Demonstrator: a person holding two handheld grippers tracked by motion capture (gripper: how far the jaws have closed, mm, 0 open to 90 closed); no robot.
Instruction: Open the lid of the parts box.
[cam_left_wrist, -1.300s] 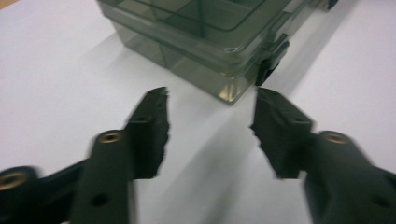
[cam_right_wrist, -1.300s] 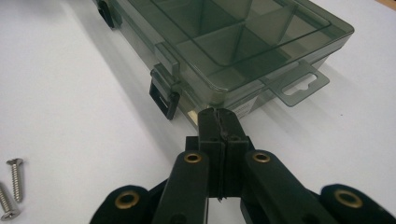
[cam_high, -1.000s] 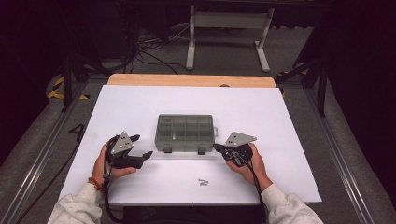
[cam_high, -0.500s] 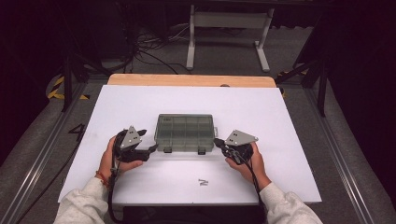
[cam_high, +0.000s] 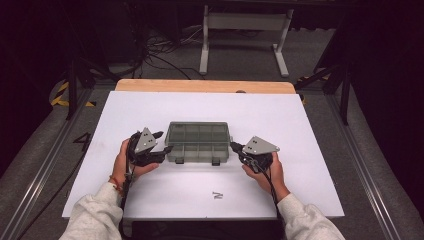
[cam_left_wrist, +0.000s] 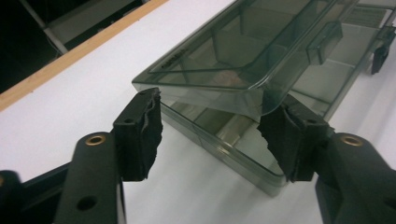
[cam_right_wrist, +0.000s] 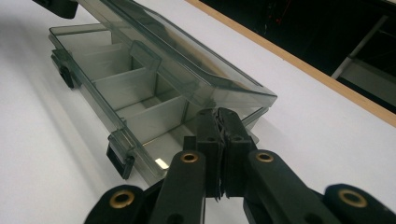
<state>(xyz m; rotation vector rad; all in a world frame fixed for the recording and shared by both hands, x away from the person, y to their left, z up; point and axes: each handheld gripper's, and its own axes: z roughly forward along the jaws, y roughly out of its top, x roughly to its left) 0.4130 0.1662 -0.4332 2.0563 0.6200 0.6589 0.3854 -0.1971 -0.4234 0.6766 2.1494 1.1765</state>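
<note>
**A:** Where is the box?

**B:** The smoky clear plastic compartment box (cam_high: 198, 143) lies near the middle of the white table (cam_high: 300, 130), its two dark latches facing the person. Its lid (cam_left_wrist: 243, 51) is lifted off the tray on the latch side, tilted, with the dividers showing underneath.

**A:** And the left gripper (cam_high: 161, 142)?

**B:** It is at the box's left end. In the left gripper view its pads (cam_left_wrist: 148, 130) stand apart on either side of the lid's raised corner; the jaws have just been closing in on it. One pad looks to be at the lid's edge, the other is clear of it, so no firm clamp yet.

**A:** The right gripper (cam_high: 234, 146)?

**B:** At the right end, its fingers (cam_right_wrist: 211, 140) are pressed together, tips against the tray's end wall just beneath the lid's corner. I cannot tell whether anything is pinched between them.
</note>
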